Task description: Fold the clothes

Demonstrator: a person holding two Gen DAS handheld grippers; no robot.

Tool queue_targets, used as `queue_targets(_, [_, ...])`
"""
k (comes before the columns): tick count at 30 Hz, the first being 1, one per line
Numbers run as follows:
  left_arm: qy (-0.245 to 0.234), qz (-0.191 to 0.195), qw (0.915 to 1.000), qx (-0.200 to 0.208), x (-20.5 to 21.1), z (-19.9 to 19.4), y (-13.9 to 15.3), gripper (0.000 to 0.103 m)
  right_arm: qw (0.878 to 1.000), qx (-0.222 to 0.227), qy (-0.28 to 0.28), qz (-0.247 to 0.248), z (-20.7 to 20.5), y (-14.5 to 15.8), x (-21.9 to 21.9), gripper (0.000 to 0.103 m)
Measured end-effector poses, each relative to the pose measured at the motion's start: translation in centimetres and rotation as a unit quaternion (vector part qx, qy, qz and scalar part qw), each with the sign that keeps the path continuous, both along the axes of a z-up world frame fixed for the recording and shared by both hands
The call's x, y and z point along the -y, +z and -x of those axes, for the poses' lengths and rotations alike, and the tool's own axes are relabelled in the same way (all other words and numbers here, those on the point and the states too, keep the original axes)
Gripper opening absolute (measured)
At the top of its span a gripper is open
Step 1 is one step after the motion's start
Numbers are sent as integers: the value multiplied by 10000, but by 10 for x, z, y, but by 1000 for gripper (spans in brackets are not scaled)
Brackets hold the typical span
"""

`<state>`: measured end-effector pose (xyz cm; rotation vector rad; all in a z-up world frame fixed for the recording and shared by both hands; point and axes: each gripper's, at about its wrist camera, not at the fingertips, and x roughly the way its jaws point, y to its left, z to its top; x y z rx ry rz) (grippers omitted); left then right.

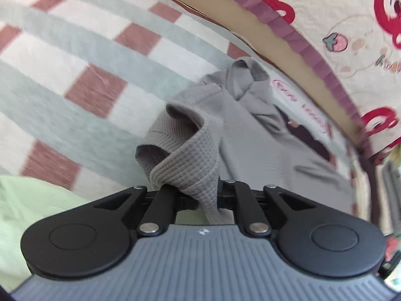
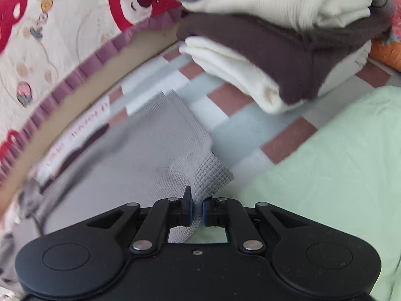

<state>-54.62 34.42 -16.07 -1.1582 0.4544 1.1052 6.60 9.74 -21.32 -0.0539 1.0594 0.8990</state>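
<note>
The left gripper [image 1: 198, 200] tilts steeply downward, its black linkage arms folded inward at 6 o'clock in the left wrist view. Its jaws are clamped on a bunched waffle-knit edge of the grey garment [image 1: 250, 135], which drapes over the fingers and hides their tips. From there the garment runs up toward 1 o'clock, with loose folds and a rounded opening near the middle of the view.

The right gripper [image 2: 197, 212] also points steeply down, at 6 o'clock in the right wrist view. Its blue pads [image 2: 191, 210] are pressed together on a ribbed grey corner of the same garment [image 2: 140, 145], a narrow strip of cloth pinched between them. The rest spreads away toward 10 o'clock.

The garment lies on a checked blanket [image 1: 82, 57] of white, pale green and dusty red squares. A pale green cloth [image 2: 325, 170] lies near the right gripper at 3 o'clock. Farther off, at 1 o'clock in the right view, stands a stack [image 2: 283, 42] of folded clothes, cream, dark brown and grey layers. Beyond the blanket's far edge lies a quilt [image 2: 75, 25] with red bear prints and a purple frill.
</note>
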Motion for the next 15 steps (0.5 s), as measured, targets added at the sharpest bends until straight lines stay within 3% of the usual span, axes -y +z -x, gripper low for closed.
queue_targets(3, [237,121,9996,-35,1,11,1,13,9968,639,208,443,9,2,-5,9])
queue_targets(8, [605,-332,9963,-520,29,17,25,29,9749,1896,-30,1167,17,24,-7,24])
queue_targets(12, [615,-453,9968,-250,39,20,33,31,9730,2157,658,490,38,54,-21,24])
queue_targets(15, [404,-342,9986,-76,20,4,28,31,9599,2098,1851,158,69,62,-69,24])
